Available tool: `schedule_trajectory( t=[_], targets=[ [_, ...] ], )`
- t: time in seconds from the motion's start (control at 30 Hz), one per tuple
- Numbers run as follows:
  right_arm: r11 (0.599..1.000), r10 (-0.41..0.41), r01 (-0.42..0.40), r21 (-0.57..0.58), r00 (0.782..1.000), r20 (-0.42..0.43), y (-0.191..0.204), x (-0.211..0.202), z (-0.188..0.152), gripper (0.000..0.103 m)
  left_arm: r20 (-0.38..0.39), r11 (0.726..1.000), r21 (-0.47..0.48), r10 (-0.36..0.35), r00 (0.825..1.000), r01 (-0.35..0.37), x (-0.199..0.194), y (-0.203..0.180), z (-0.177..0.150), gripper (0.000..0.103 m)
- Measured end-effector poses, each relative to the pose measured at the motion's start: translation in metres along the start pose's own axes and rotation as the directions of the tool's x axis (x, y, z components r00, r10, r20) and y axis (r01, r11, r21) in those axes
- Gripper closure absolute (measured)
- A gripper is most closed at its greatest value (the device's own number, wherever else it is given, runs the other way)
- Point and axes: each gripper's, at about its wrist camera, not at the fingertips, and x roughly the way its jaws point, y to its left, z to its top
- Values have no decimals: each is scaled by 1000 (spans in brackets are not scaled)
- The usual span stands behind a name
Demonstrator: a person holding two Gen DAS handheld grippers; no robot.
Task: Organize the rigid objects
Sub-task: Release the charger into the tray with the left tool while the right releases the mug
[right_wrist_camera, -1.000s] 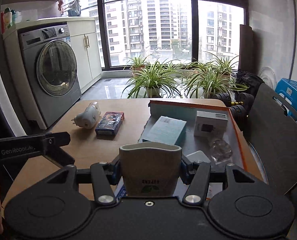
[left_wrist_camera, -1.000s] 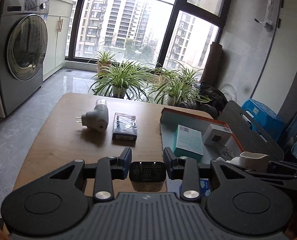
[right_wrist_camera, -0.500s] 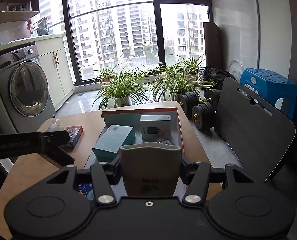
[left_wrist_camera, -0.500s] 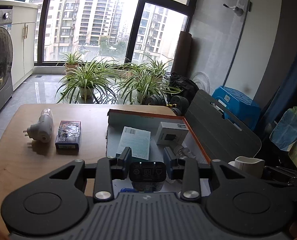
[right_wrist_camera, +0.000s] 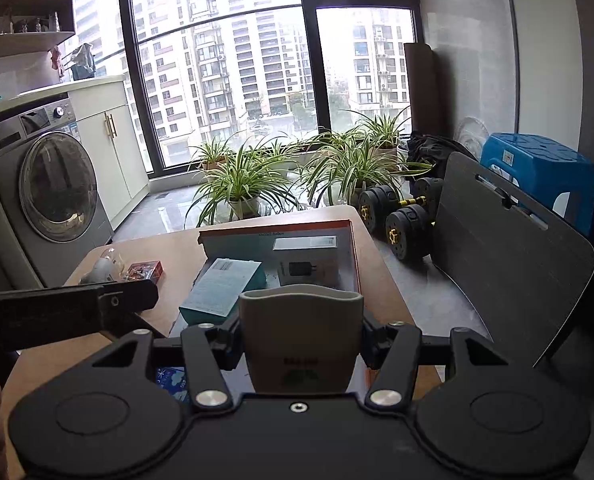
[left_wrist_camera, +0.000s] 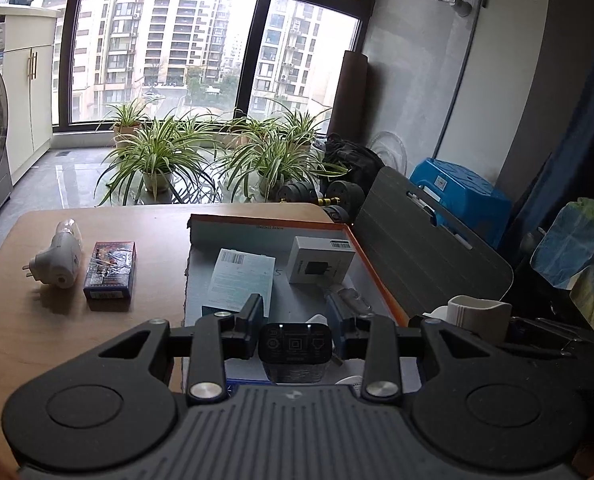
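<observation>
Left tongs (left_wrist_camera: 296, 326): clamped on a black charger (left_wrist_camera: 296, 345), pads pressing its two sides; the charger's printed face looks up toward the camera.
Right tongs (right_wrist_camera: 301, 332): clamped on a pale cup (right_wrist_camera: 301, 334), which fills the gap between the fingers; its rim points away from the camera.
Cup seen from the left view: the same pale cup (left_wrist_camera: 479, 314) shows at about 3 o'clock of the charger, off the right edge of the tray.
Left tongs seen from the right view: a black bar (right_wrist_camera: 63, 312) crosses in at 9 o'clock of the cup; its fingertips are out of sight.
Tray (left_wrist_camera: 371, 266): shallow, grey inside with an orange rim, lying on the right half of the surface, at 12 o'clock of both tongs.
Teal box (left_wrist_camera: 241, 276): lies flat in the tray's left part, printed label upward.
White box (left_wrist_camera: 321, 260): lies in the tray at 2 o'clock of the teal box, just apart from it, with a black plug pictured on top.
Clear wrapper (left_wrist_camera: 349, 294): crumpled, in the tray just below the white box.
Surface (left_wrist_camera: 37, 332): light wood, rounded corners.
Plug-in lamp (left_wrist_camera: 59, 258): white, lying on its side on the surface, well left of the tray, prongs pointing left.
Card pack (left_wrist_camera: 110, 270): dark red and blue, flat on the surface just right of the lamp, between it and the tray.
Chair (left_wrist_camera: 429, 248): dark grey back, at 3 o'clock of the tray.
</observation>
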Motion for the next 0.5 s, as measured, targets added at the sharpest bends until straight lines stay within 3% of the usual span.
schedule_trajectory(
  t=[0.5],
  targets=[
    [1000,0,0,-2,1000,3,-2,2,5,37,-18,1000,-1,-7,1000,7,2,-5,-6,67]
  ],
)
